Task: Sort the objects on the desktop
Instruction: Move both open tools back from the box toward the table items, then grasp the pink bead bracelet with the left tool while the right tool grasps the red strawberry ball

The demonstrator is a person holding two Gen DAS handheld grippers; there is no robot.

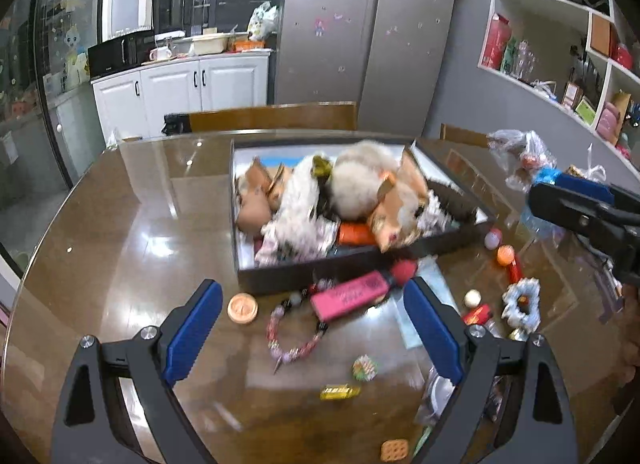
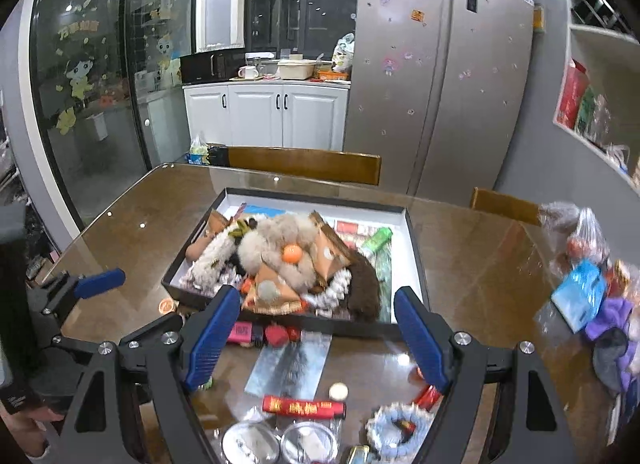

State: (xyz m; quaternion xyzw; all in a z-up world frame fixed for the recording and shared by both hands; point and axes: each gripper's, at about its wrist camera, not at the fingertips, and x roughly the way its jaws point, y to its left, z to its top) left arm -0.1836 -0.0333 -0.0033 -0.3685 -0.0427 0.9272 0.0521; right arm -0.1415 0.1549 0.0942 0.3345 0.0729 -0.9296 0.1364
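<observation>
A black box (image 1: 280,278) (image 2: 416,232) on the brown glass-topped table holds a heap of furry toys, paper packets and small items. My left gripper (image 1: 314,334) is open and empty above a pink highlighter (image 1: 348,296), a bead bracelet (image 1: 294,338) and a round orange lid (image 1: 242,308) in front of the box. My right gripper (image 2: 316,338) is open and empty over loose items: a red tube (image 2: 304,408), a fluffy blue ring (image 2: 400,430) and a small ball (image 2: 338,391). The right gripper also shows in the left wrist view (image 1: 576,203), and the left in the right wrist view (image 2: 96,282).
Plastic bags with goods (image 2: 588,276) lie at the table's right. Wooden chair backs (image 2: 304,163) stand behind the table. Small candies (image 1: 340,392), a biscuit (image 1: 395,450) and round clear lids (image 2: 250,442) lie near the front edge. A fridge and cabinets stand behind.
</observation>
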